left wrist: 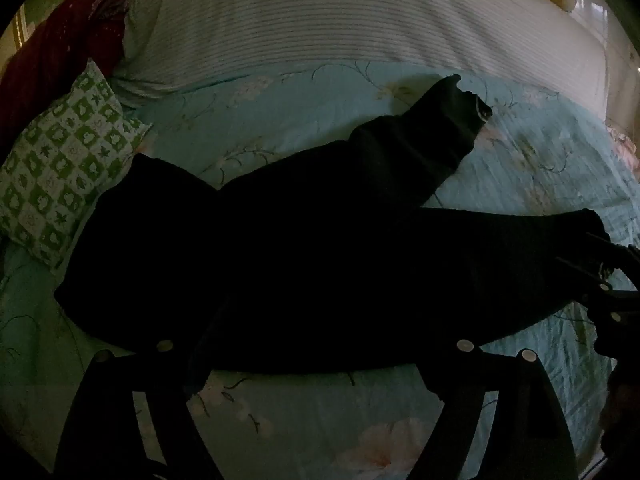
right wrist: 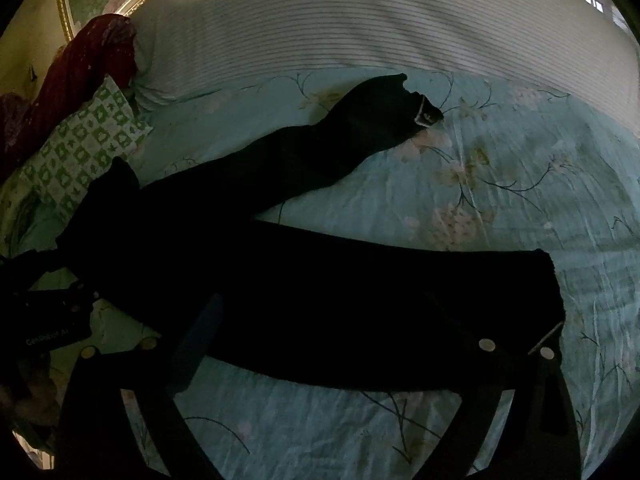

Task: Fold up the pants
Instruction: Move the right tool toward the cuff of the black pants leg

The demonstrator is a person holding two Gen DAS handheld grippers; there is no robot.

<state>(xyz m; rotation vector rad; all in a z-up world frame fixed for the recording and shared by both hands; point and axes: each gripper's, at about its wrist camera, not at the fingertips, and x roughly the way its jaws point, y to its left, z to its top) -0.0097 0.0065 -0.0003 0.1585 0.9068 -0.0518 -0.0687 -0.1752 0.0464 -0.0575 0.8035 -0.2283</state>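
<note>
My right tongs (right wrist: 316,348) gape over black pants (right wrist: 320,280) spread on the floral bedsheet (right wrist: 500,184).

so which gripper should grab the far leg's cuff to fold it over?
Right, probably. The right gripper hangs open near the black pants' cuffs, the far cuff ahead of it; the left gripper is near the waist.

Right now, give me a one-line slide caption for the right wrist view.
Black pants lie unfolded, legs spread apart, on a floral teal bedsheet, with the open right gripper poised over the near leg.
</note>
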